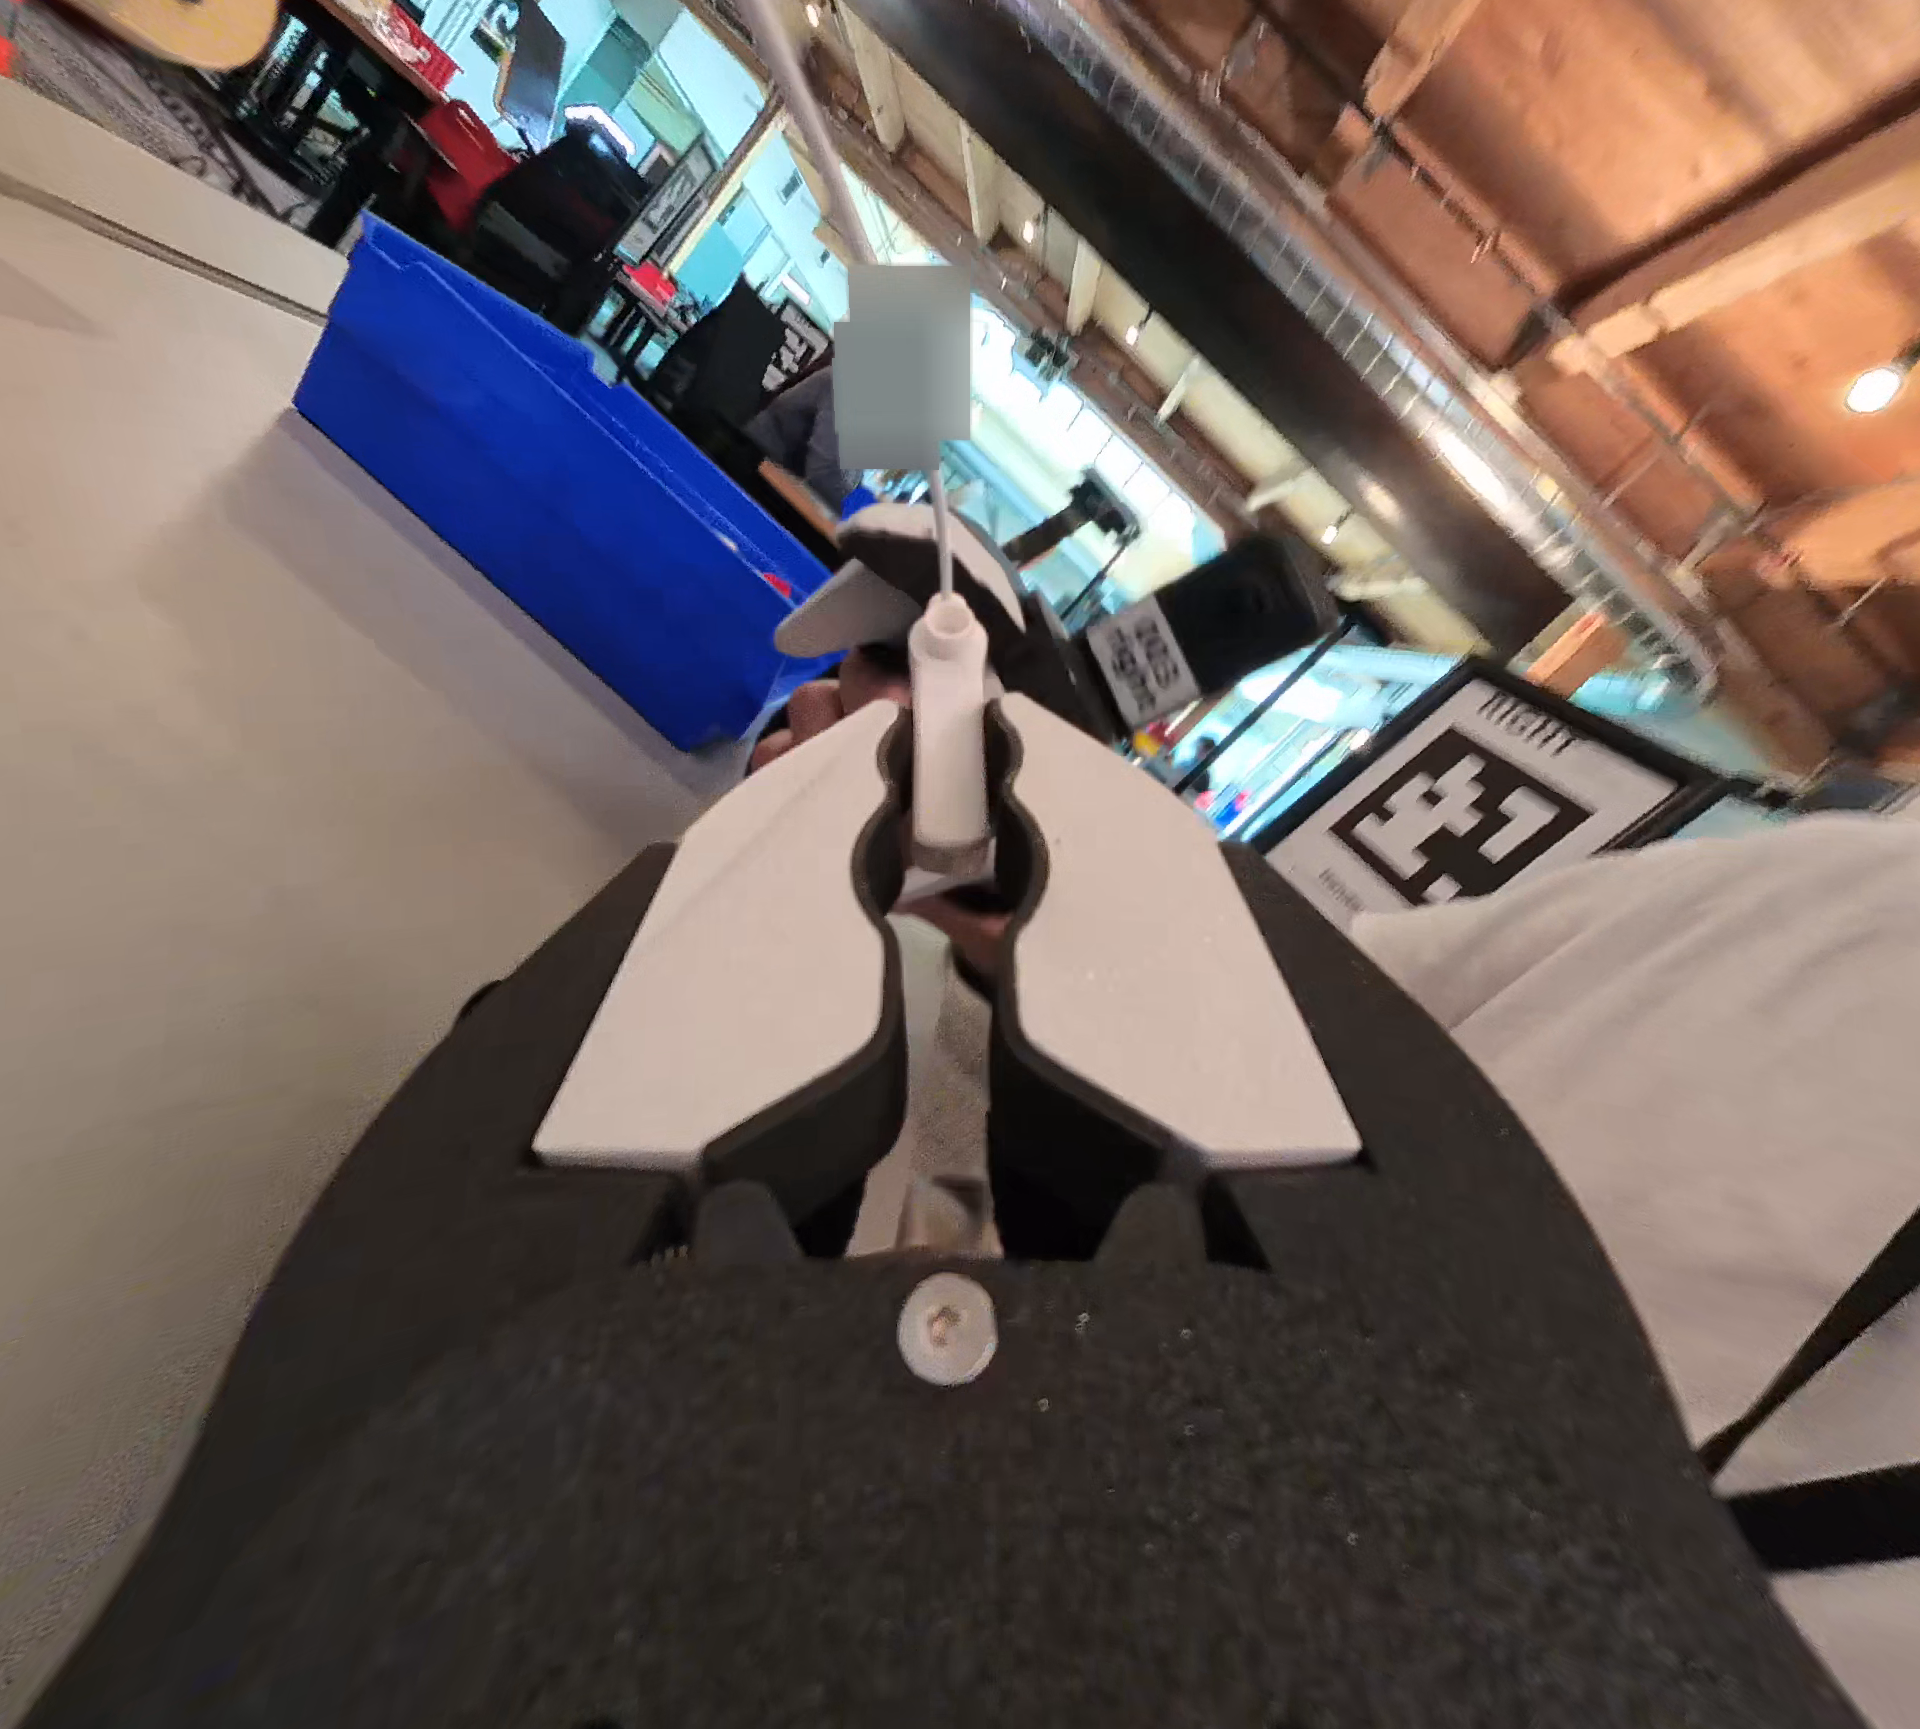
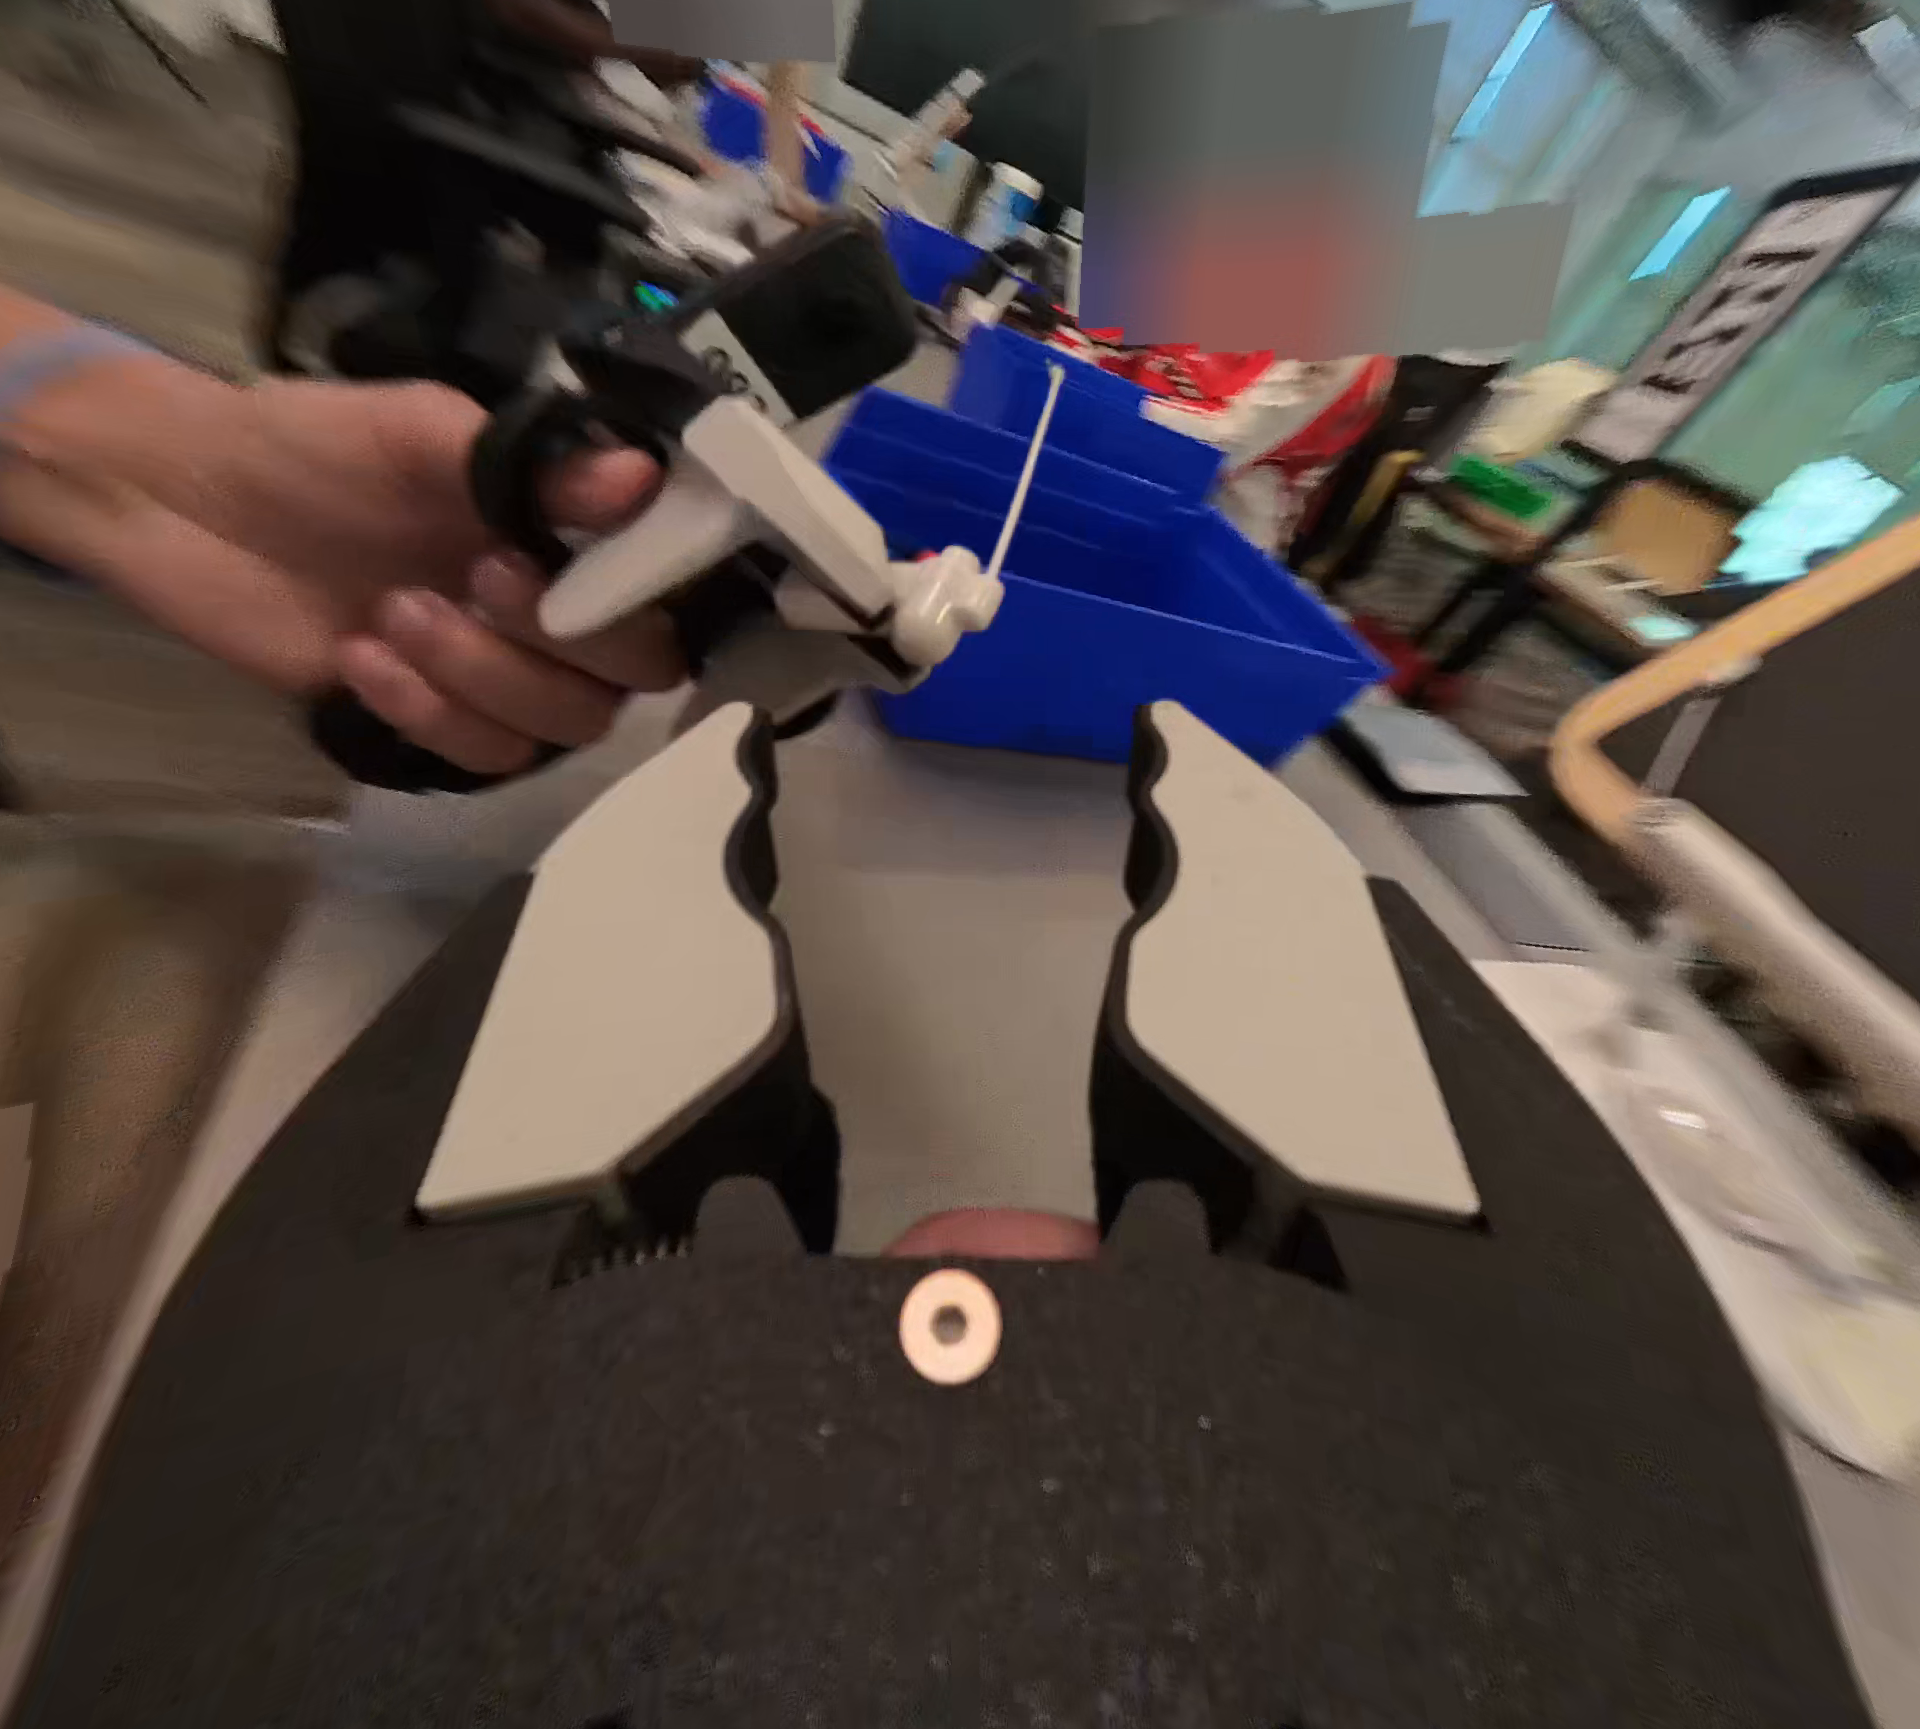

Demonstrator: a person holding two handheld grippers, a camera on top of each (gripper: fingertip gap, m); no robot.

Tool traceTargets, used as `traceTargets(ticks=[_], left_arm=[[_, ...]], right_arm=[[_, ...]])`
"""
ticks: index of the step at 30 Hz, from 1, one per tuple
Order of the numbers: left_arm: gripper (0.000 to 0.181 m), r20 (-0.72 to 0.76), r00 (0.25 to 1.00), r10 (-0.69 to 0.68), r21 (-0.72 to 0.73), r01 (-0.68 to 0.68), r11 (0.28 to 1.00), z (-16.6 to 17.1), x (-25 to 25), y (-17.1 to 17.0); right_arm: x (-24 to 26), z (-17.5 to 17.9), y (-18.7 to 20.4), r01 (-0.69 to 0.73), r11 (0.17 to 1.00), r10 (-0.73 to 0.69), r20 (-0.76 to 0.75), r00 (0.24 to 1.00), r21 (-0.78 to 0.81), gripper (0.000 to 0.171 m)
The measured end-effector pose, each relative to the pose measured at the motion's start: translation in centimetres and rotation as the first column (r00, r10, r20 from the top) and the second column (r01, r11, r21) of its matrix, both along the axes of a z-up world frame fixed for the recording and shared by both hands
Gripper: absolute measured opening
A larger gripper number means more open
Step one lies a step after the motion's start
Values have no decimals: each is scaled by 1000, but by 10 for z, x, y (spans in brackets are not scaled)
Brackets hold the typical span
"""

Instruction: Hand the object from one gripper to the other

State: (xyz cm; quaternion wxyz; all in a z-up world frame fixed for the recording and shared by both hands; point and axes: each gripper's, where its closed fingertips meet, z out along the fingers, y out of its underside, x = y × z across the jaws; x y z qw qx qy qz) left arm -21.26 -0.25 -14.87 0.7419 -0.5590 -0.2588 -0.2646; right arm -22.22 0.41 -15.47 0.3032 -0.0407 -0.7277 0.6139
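Object (image 1: 943, 744), a small white plug-shaped piece with a thin white stem rising from its tip, sits pinched between the fingers of the left claw (image 1: 945, 775), held up in the air and well clear of the bench (image 1: 156, 640). The right wrist view shows the same piece (image 2: 940, 599) at the tip of the left claw (image 2: 904, 630), its stem slanting up and to the right in front of a blue bin (image 2: 1091, 640). The right claw (image 2: 951, 744) stands wide apart and holds nothing, pointed toward the object but still short of it and lower. The step in hand looks like the approach before the transfer. The next move calls for bringing the empty right claw up around the exposed white body, or the stem, clear of the left fingers, and closing before the left lets go. The picture is blurred, so fine alignment cannot be judged.
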Motion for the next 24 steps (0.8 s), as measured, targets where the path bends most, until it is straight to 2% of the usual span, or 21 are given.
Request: traceTargets(ticks=[2, 4, 6, 8, 13, 18, 24], left_arm=[[11, 97, 995, -19, 66, 12, 998, -1, -4, -1], [12, 184, 982, -45, 136, 20, 991, -2, -5, 0], [11, 239, 968, -76, 180, 33, 983, -4, -3, 2], [12, 257, 962, -95, 200, 43, 979, -4, 0, 7], [12, 265, 959, -97, 211, 41, 977, -5, 4, 12], [12, 261, 962, -76, 179, 29, 983, -9, 2, 14], [15, 164, 985, -56, 124, 36, 992, -6, 6, 16]], right_arm=[[-4, -2, -3, 145, 988, -135, -157, 978, 51, 71], [-2, 2, -6, 258, 966, -233, -329, 915, 34, 60], [4, -4, -17, 268, 961, -220, -393, 893, 72, 55], [3, -8, -23, 277, 958, -233, -368, 900, 72, 59], [-2, -2, -21, 287, 957, -263, -310, 914, 33, 57], [-2, -9, -21, 271, 960, -246, -249, 937, 71, 53], [1, -5, -17, 228, 972, -215, -180, 960, 56, 53]])
